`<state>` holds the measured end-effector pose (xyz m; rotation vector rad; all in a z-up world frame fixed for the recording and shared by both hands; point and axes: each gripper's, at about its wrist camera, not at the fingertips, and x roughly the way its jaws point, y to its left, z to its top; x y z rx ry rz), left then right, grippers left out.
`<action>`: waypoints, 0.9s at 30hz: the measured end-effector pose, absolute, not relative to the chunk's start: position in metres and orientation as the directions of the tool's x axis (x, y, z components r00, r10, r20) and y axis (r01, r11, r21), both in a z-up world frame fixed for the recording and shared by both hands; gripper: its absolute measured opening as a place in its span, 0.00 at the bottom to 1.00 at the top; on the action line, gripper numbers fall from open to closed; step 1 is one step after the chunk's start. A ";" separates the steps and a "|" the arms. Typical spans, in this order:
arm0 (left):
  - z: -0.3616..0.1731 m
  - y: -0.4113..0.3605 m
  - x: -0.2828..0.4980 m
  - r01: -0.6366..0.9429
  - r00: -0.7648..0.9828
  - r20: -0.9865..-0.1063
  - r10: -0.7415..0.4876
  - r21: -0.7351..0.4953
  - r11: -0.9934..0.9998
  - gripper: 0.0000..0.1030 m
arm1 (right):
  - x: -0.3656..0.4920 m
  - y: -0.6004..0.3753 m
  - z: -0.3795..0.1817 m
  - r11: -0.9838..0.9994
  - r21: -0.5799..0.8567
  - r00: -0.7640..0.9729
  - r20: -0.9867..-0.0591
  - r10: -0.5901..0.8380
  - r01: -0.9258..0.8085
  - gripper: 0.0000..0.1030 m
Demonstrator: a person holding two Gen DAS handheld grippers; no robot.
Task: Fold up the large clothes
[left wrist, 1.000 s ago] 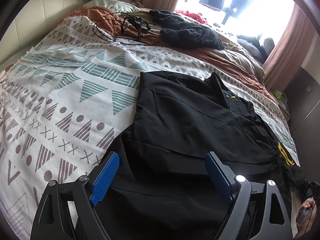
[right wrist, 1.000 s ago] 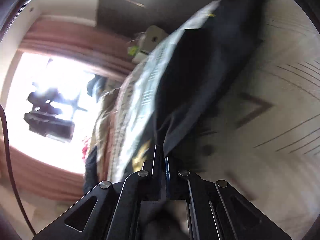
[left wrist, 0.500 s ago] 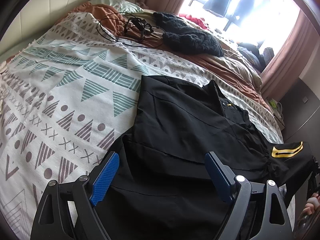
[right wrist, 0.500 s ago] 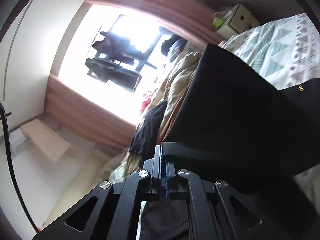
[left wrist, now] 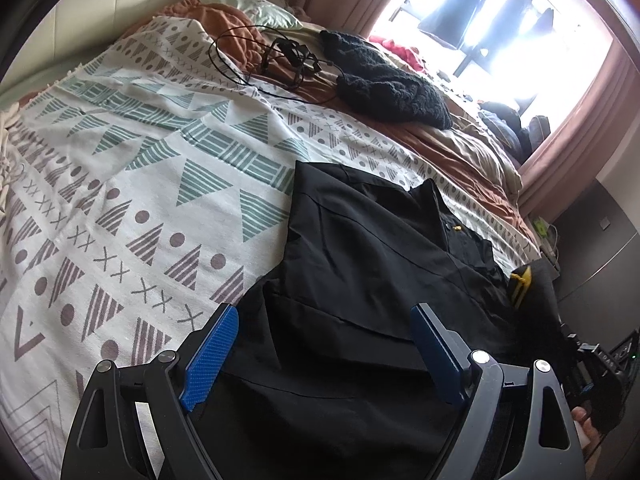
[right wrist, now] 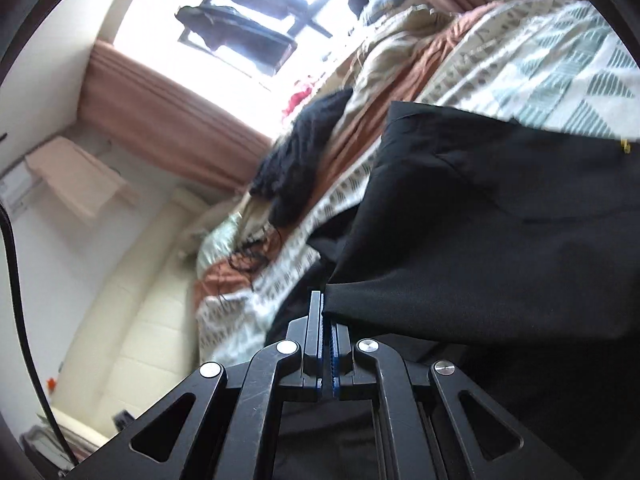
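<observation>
Covering the bed, a patterned blanket [left wrist: 168,184] faces a bright window [left wrist: 500,32].

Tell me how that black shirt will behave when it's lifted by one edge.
Likely floppy: the black shirt drapes and sags from the shut right claw. Probably light, since one pinched edge carries a whole flap. Its smooth weave may slide on the patterned blanket rather than stay put.

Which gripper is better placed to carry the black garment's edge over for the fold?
Right: the right gripper is shut on the black garment; the left gripper is open above it.
</observation>
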<state>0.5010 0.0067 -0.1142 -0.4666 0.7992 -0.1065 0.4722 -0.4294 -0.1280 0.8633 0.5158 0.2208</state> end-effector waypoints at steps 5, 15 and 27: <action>-0.114 0.011 0.501 -0.085 0.698 -0.660 -0.278 -0.463 0.882 0.85 | 0.494 -0.411 -0.159 0.702 0.696 0.740 -0.552 0.384 0.154 0.12; -0.115 0.009 0.501 -0.080 0.693 -0.667 -0.275 -0.450 0.889 0.86 | 0.461 -0.446 -0.162 0.601 0.753 0.747 -0.557 0.364 0.268 0.49; -0.116 0.001 0.501 -0.072 0.688 -0.678 -0.258 -0.418 0.906 0.85 | 0.380 -0.571 -0.191 0.330 0.789 0.812 -0.576 0.099 0.519 0.49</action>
